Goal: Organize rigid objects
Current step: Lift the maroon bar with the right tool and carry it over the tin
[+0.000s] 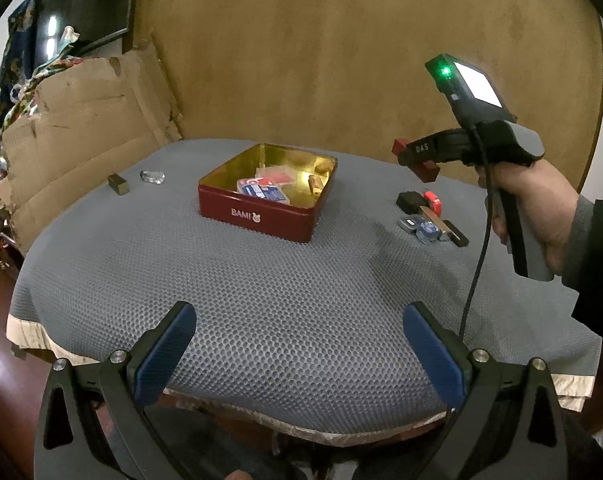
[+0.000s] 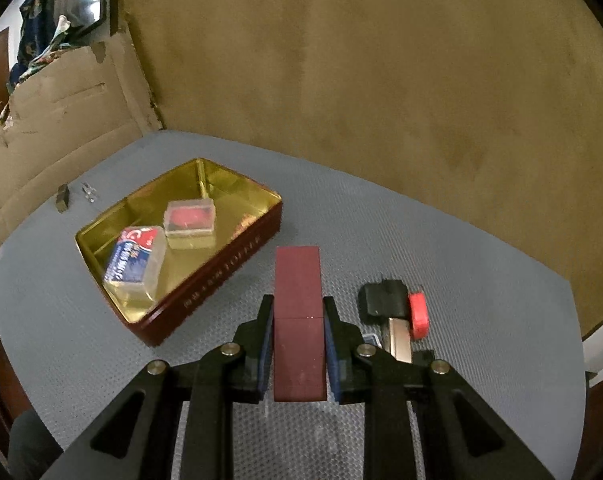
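Note:
A red tin with a gold inside stands open mid-table; it also shows in the right wrist view. It holds a blue card box and a clear box with red contents. My right gripper is shut on a dark red block, held above the mat right of the tin; the same block shows in the left wrist view. My left gripper is open and empty above the near edge of the mat.
A pile of small items lies right of the tin: a black piece, a red piece, blue bits. A small dark block and a clear piece lie at the far left. Torn cardboard leans behind.

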